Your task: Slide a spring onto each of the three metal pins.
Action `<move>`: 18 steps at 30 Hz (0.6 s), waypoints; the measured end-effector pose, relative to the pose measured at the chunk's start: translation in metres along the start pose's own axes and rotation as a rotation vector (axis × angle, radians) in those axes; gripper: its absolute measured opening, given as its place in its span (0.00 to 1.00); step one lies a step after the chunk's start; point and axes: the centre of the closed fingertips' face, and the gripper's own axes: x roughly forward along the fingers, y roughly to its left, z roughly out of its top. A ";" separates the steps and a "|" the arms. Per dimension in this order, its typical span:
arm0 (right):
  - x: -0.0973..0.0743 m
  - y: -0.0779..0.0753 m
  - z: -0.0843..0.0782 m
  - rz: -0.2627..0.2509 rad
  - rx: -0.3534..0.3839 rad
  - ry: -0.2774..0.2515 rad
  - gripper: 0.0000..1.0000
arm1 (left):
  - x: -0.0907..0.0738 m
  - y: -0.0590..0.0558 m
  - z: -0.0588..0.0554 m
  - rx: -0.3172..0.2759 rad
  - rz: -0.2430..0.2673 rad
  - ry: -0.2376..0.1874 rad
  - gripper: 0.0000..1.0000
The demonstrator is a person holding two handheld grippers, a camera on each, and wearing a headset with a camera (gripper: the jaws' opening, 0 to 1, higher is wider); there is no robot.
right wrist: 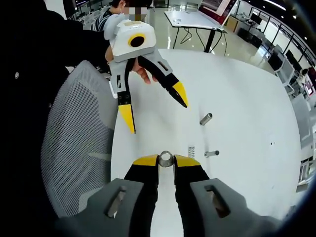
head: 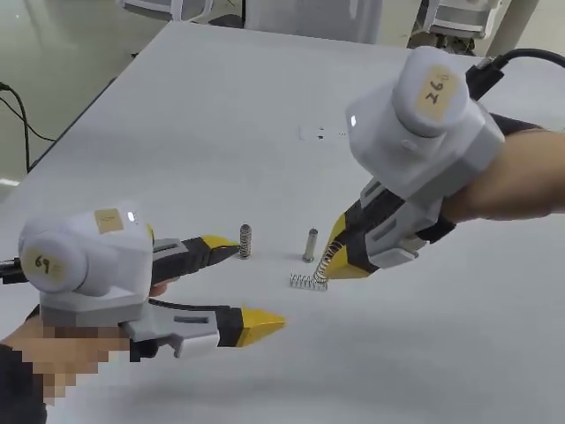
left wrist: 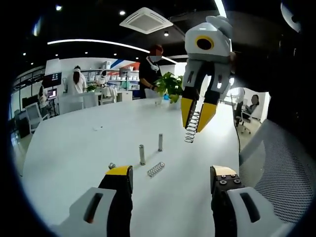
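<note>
My right gripper (head: 337, 256) hangs just above the table, shut on a slanting spring (head: 330, 258); that spring shows end-on between its yellow tips (right wrist: 166, 159). A second spring (head: 307, 281) lies loose on the white table (head: 221, 115) under it. A bare metal pin (head: 311, 245) stands beside it. Another pin (head: 245, 241) carries a spring and stands right by one tip of my left gripper (head: 247, 283), which is open and holds nothing. In the left gripper view a further bare pin (left wrist: 160, 142) stands behind the nearer pin (left wrist: 141, 154), near the right gripper (left wrist: 197, 116).
A mesh office chair (right wrist: 79, 143) sits at the table's near edge. People stand at benches in the background (left wrist: 148, 69). A small pale mark (head: 318, 132) lies farther back on the tabletop.
</note>
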 end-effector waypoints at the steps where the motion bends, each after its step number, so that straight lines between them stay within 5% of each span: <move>1: 0.000 -0.003 -0.001 -0.005 0.004 0.003 0.13 | -0.001 0.002 -0.001 -0.007 0.009 -0.002 0.64; 18: 0.003 -0.055 -0.009 -0.116 0.079 0.009 0.13 | -0.015 0.015 -0.011 -0.025 0.070 0.019 0.77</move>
